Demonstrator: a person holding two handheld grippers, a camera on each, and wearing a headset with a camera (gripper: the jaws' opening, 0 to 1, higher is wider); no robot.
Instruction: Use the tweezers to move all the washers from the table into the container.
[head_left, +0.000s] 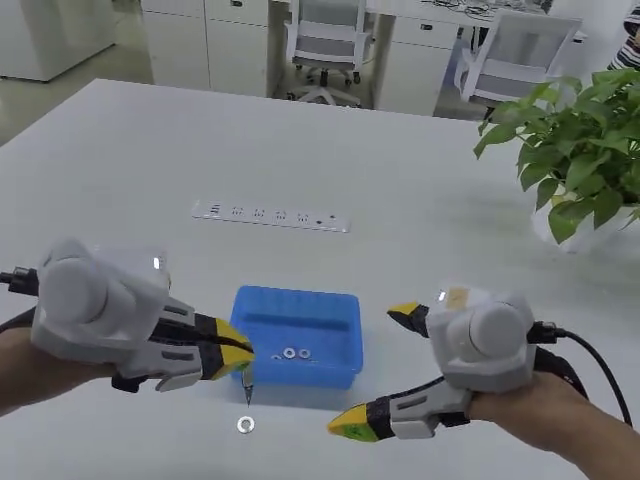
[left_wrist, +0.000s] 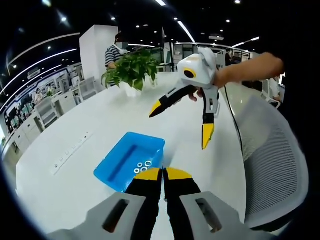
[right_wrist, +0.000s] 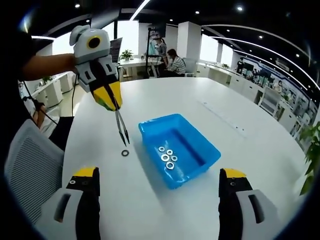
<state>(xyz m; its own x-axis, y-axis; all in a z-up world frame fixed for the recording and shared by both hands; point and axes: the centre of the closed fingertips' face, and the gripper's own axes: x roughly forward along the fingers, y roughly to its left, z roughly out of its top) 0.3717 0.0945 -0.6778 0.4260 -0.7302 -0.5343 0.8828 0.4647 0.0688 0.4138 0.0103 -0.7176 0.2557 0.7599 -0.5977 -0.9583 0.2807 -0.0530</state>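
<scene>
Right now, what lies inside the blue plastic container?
About five small silver metal washers lie clustered on the floor of the blue plastic container. In the head view its near wall hides part of that floor.

Washers (head_left: 296, 353) in container (head_left: 330, 376), lone washer (head_left: 246, 425) before it

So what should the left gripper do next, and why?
Probably lower the thin metal tweezers in the left gripper onto the small metal washer: it lies on the white table just beyond their tips, outside the blue plastic container.
</scene>
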